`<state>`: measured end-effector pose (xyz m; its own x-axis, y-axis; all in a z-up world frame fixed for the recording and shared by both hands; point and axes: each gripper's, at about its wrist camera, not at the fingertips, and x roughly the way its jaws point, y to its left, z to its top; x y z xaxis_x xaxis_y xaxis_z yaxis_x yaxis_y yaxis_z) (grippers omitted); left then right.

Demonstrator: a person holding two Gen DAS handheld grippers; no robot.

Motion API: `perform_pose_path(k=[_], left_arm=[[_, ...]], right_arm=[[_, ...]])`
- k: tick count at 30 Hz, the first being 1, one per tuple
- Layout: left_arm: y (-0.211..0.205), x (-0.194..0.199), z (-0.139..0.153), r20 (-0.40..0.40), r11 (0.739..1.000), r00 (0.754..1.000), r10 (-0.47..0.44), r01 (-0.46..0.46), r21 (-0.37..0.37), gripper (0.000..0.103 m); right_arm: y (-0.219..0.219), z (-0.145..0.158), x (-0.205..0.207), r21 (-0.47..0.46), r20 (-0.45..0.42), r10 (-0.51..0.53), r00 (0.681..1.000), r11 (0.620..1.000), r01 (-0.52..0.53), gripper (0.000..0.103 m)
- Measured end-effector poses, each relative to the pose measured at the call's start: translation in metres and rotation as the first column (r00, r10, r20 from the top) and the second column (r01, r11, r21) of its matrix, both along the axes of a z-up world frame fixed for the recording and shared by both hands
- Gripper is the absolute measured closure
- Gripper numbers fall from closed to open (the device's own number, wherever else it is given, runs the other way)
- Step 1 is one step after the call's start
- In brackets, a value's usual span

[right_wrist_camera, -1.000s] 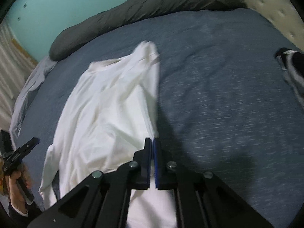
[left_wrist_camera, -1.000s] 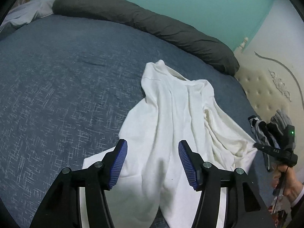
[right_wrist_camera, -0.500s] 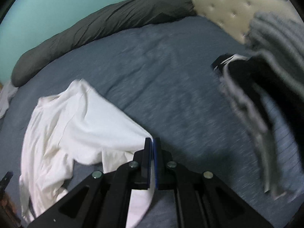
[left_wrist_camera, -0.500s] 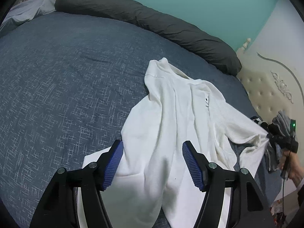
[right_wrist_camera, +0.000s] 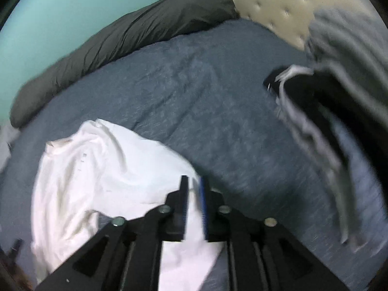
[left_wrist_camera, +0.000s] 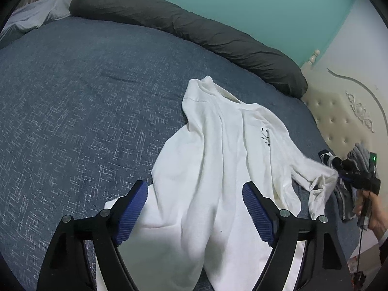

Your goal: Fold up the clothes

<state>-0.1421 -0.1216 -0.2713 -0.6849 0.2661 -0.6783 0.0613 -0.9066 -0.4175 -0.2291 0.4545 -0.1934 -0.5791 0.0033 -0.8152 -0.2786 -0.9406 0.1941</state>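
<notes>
both tongs hang over a white t-shirt (left_wrist_camera: 218, 169) spread rumpled on the blue bedspread (left_wrist_camera: 84, 109). left tongs (left_wrist_camera: 195, 214) stand wide apart and are opening further, blue pads (left_wrist_camera: 132, 214) on either side of the shirt's lower body without pressing it; cloth shows between them. right tongs (right_wrist_camera: 194, 189) are narrowly parted and opening, with a strip of white sleeve cloth visible in the gap; the picture is too blurred to tell whether the pads touch it. in the left wrist view the right tongs (left_wrist_camera: 339, 167) sit at the tip of the shirt's stretched-out sleeve, held by a hand (left_wrist_camera: 371, 215). the shirt's collar points toward the long dark grey pillow (left_wrist_camera: 194, 31) along the far edge of the bed, and a small black print marks its chest. just beside the sleeve end, away from the shirt's body, lies a heap of grey and black clothes (right_wrist_camera: 339, 109). beyond that heap stands a cream tufted headboard (left_wrist_camera: 339, 121).
</notes>
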Motion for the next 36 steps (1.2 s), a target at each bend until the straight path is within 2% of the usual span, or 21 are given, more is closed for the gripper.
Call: perform_pose_path(k=[2, 6, 10, 14, 17, 21, 25, 30, 32, 34, 36], left_arm=[[0.0, 0.0, -0.001, 0.002, 1.0, 1.0, 0.002, -0.002, 0.003, 0.016], [0.002, -0.002, -0.001, 0.001, 1.0, 1.0, 0.003, -0.003, -0.001, 0.007], [0.003, -0.003, -0.001, 0.001, 1.0, 1.0, 0.008, -0.008, -0.008, 0.001], [0.002, -0.003, -0.001, 0.003, 1.0, 1.0, 0.015, -0.015, -0.009, 0.0], [0.003, -0.004, -0.001, 0.005, 1.0, 1.0, 0.021, -0.021, -0.023, 0.0], [0.003, -0.003, 0.001, -0.01, 0.999, 1.0, 0.028, -0.029, -0.03, 0.0], [0.005, -0.005, 0.003, -0.014, 0.999, 0.999, 0.033, -0.033, -0.038, 0.0], [0.009, -0.004, 0.003, -0.015, 0.999, 1.0, 0.022, -0.023, -0.042, 0.0], [0.01, -0.004, 0.004, -0.021, 0.999, 1.0, 0.02, -0.021, -0.046, 0.0], [0.011, -0.003, 0.005, -0.026, 0.999, 0.999, 0.019, -0.02, -0.048, 0.0], [0.011, -0.004, 0.005, -0.03, 0.999, 0.999, 0.018, -0.019, -0.036, 0.0]], right_arm=[[-0.007, -0.008, 0.006, -0.025, 0.027, 0.014, 1.0, 1.0, -0.013, 0.062], [-0.02, -0.031, 0.014, -0.05, 0.114, 0.037, 0.993, 0.998, -0.032, 0.062], [-0.019, -0.052, 0.023, -0.099, 0.152, 0.031, 0.988, 0.995, -0.016, 0.062], [-0.021, -0.07, 0.026, -0.129, 0.187, 0.045, 0.981, 0.991, -0.02, 0.062], [-0.027, -0.078, 0.029, -0.106, 0.218, 0.049, 0.975, 0.994, -0.026, 0.06], [-0.016, -0.087, 0.029, -0.074, 0.236, -0.007, 0.972, 0.997, 0.026, 0.048], [-0.012, -0.093, 0.033, -0.122, 0.243, -0.009, 0.97, 0.992, 0.04, 0.047], [-0.02, -0.095, 0.034, -0.12, 0.238, 0.023, 0.971, 0.993, 0.006, 0.048], [-0.021, -0.095, 0.034, -0.117, 0.235, 0.029, 0.972, 0.993, -0.001, 0.055], [-0.022, -0.095, 0.034, -0.112, 0.235, 0.033, 0.971, 0.994, -0.006, 0.071], [-0.023, -0.095, 0.034, -0.106, 0.234, 0.036, 0.972, 0.994, -0.011, 0.082]])
